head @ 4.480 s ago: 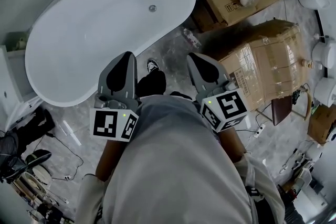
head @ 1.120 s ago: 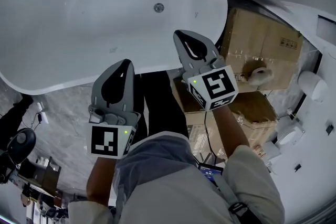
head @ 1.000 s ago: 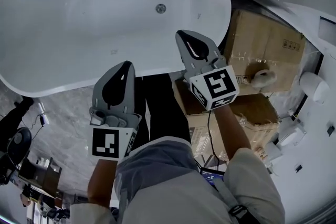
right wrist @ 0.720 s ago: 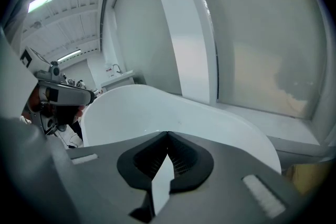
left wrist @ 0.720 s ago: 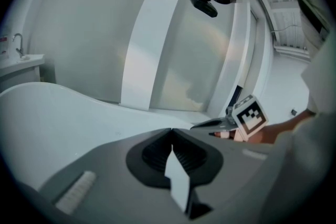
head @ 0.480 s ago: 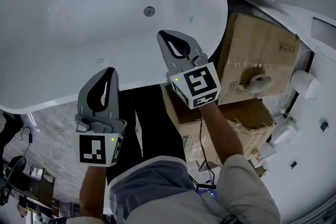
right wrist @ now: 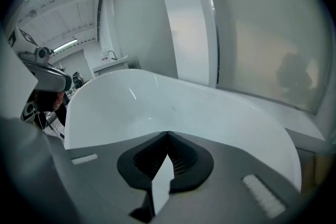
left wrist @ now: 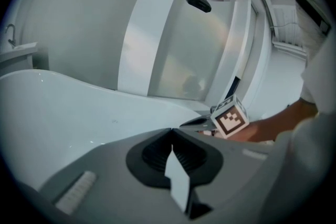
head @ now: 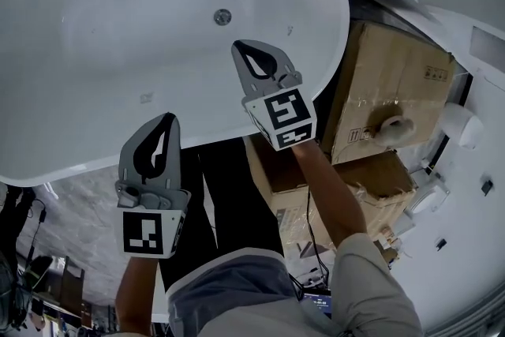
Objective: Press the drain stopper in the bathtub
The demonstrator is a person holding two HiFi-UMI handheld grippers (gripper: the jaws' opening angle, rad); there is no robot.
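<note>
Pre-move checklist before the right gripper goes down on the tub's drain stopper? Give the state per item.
1. Right gripper jaws together with nothing between them, so it can press as one tip: ok.
2. Left gripper jaws together, empty, down by the near rim and off the path: ok.
3. Drain stopper shows in the head view with nothing over it: ok.
4. Right gripper lined up on the stopper: not ok. It is over the bathtub but short of the stopper.
5. Stopper shows in the right gripper view: not ok, only the tub wall shows.
6. Stopper popped up or already down: cannot tell, it is too small.
</note>
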